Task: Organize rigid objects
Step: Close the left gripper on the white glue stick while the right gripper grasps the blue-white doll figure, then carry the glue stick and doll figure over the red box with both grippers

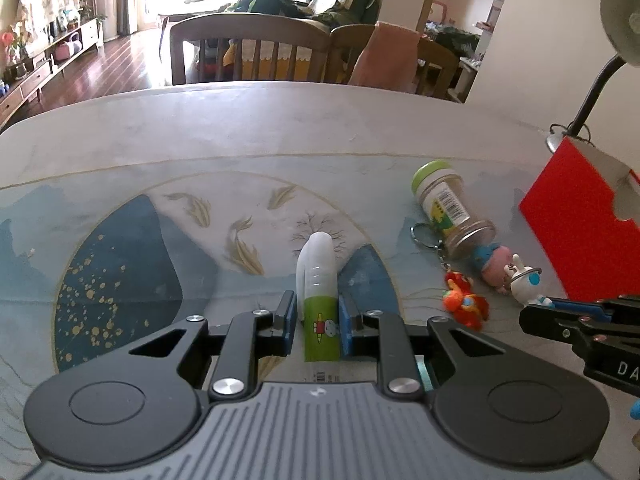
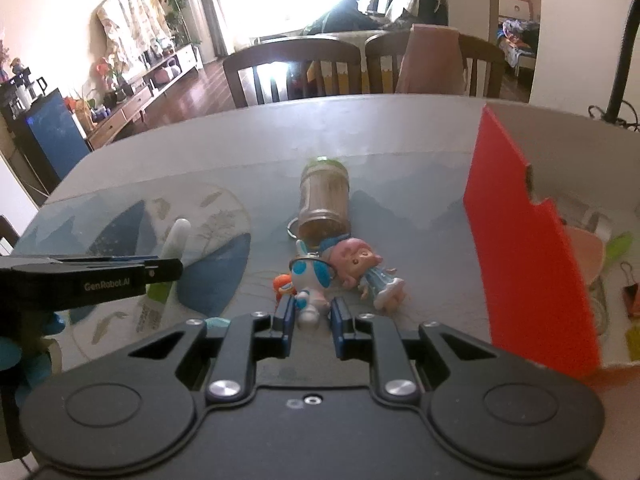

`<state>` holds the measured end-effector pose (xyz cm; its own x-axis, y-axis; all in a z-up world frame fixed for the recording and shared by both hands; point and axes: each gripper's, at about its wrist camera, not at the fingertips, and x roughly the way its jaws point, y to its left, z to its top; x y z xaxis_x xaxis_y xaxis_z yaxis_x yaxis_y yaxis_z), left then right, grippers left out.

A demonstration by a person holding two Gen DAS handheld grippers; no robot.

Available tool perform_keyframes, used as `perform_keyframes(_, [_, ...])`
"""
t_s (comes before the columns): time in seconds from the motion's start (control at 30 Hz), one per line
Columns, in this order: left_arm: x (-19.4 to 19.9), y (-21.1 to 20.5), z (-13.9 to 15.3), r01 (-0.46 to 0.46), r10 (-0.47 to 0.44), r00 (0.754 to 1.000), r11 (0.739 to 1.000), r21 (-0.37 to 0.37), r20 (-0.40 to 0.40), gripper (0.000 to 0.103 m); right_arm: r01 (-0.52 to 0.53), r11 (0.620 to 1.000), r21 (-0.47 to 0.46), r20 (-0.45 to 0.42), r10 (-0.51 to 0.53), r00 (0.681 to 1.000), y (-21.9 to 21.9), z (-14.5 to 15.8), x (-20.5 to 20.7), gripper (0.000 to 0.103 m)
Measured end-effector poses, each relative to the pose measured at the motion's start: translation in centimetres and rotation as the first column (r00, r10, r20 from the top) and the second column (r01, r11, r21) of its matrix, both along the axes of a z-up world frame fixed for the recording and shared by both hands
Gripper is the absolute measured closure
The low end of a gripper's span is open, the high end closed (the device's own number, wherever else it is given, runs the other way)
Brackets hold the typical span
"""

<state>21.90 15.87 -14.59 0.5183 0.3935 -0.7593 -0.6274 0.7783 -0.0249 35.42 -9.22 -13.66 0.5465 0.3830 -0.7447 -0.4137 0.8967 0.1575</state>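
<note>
Tube (image 1: pixel 318 300), light and slick, sits pinched at its labelled middle by my left gripper (image 1: pixel 318 320); my right gripper (image 2: pixel 313 312) pinches the rabbit charm (image 2: pixel 310 280), seemingly hard plastic.

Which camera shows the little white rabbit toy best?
The right wrist view: the rabbit toy sits centered, close, in the right gripper. The left wrist view shows the toy small, near its right edge.

On the desk (image 1: pixel 200 128), the tube (image 1: pixel 318 280) sits between my left claw (image 1: pixel 316 316); right of it lies the jar (image 1: pixel 452 210), the box (image 1: pixel 580 232) farther right, keychain figures (image 2: pixel 360 268) near the jar, the rabbit (image 2: pixel 310 280) in my right claw (image 2: pixel 312 312)
</note>
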Motion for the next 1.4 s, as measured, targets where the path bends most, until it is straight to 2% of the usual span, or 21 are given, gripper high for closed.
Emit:
perform_keyframes(0.37, [-2.1, -2.7, 3.9, 0.038, -0.036, 0.997, 0.999, -0.036, 0.065, 0.081, 0.009, 0.999, 0.052, 0.045, -0.012, 0.999, -2.1, 4.3, -3.4, 0.085])
perform_keyframes(0.77, [-2.6, -7.6, 8.2, 0.124, -0.121, 0.983, 0.992, -0.014, 0.140, 0.082, 0.037, 0.996, 0.084, 0.121, -0.047, 0.992, -5.9, 8.5, -6.4, 0.085])
perform_keyframes(1.07, [-0.9, -11.8, 12.1, 0.205, -0.206, 0.959, 0.978, 0.026, 0.196, 0.082, 0.071, 0.993, 0.096, 0.180, -0.087, 0.980, -9.7, 10.6, -6.7, 0.085])
perform_keyframes(1.4, [3.5, -16.5, 15.2, 0.291, -0.295, 0.928, 0.955, 0.052, 0.230, 0.082, 0.123, 0.989, 0.077, 0.215, -0.137, 0.967, -15.1, 11.0, -5.7, 0.085])
